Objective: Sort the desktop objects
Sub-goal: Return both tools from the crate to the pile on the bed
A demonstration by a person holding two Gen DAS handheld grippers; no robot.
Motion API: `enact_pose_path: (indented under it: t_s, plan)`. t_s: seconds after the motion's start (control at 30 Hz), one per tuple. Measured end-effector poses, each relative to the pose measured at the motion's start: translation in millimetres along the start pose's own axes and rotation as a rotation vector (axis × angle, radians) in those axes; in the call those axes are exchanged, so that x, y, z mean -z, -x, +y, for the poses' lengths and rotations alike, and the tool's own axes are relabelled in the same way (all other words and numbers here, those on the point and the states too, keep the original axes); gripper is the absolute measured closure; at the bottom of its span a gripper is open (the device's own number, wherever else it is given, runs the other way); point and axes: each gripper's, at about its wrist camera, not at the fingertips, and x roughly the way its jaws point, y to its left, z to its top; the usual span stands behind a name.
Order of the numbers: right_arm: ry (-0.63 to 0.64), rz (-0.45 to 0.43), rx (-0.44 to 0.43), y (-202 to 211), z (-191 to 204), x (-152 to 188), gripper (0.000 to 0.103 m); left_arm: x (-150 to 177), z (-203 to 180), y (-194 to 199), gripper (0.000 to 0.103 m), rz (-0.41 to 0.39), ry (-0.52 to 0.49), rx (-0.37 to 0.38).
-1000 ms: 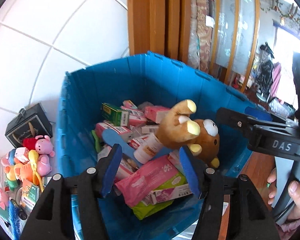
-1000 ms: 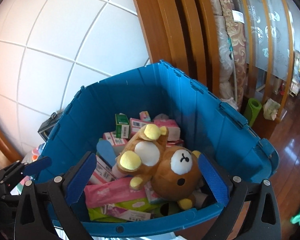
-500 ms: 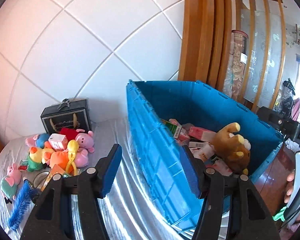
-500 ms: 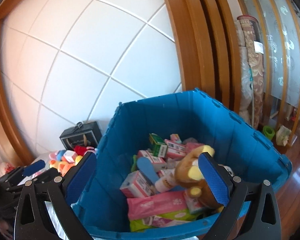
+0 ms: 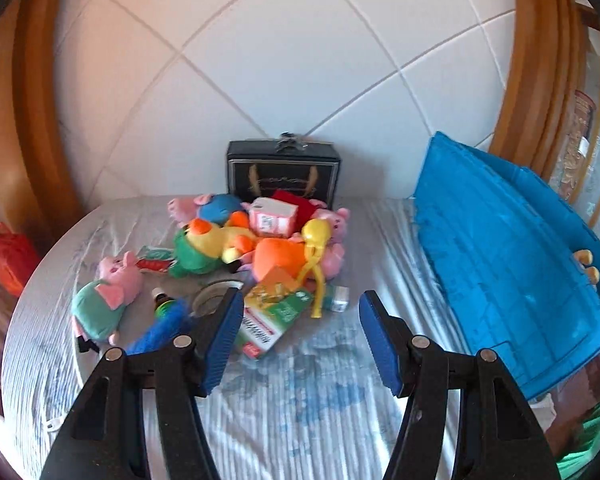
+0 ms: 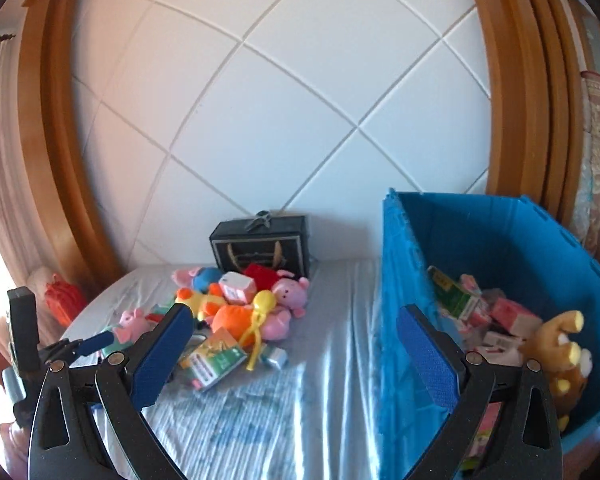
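L gripper (image 5: 300, 338) had its blue ribbed pads apart w/ nothing between; same for R gripper (image 6: 288, 354), jaws wide & empty. Both hung over a table (image 5: 300, 412) w/ a wrinkled, shiny grey-striped cloth.

Ahead of the L pads lay the toy pile (image 5: 260, 240): soft plush pigs, a fuzzy orange & green duck plush (image 5: 210, 246), a smooth yellow plastic stick figure (image 5: 315, 258). Just beyond the L gripper's left pad, a flat green/orange carton (image 5: 274, 308) w/ sharp card edges, beside a blue bristly brush (image 5: 158, 330). A glossy black box (image 5: 282, 174) w/ a metal clasp stood behind the pile, against the white padded wall.

Rigid blue plastic crate (image 6: 500, 240), ribbed outside, sat to the right of both grippers; in the R view it held small card boxes & a brown plush bear (image 6: 560, 354) w/ yellow paws, beyond R gripper's right pad.
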Motion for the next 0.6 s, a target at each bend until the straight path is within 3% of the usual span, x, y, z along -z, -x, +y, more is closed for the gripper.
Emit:
enact_pose_path:
  t_s: [0.17,0.33,0.6]
  plan:
    - [-0.001,0.119,-0.013,-55.6,34.0,17.3,0.0,30.8,96.3,-25.5,0.044,0.088,0.073,-0.095]
    - [-0.028,0.246,0.008,-111.5,41.8,44.0,0.0,78.7,184.4,-53.2,0.044,0.204,0.122,-0.175]
    - [-0.023,0.454,-0.013,-195.1,69.6,101.3,0.0,154.6,262.6,-101.8,0.044,0.418,0.062,-0.26]
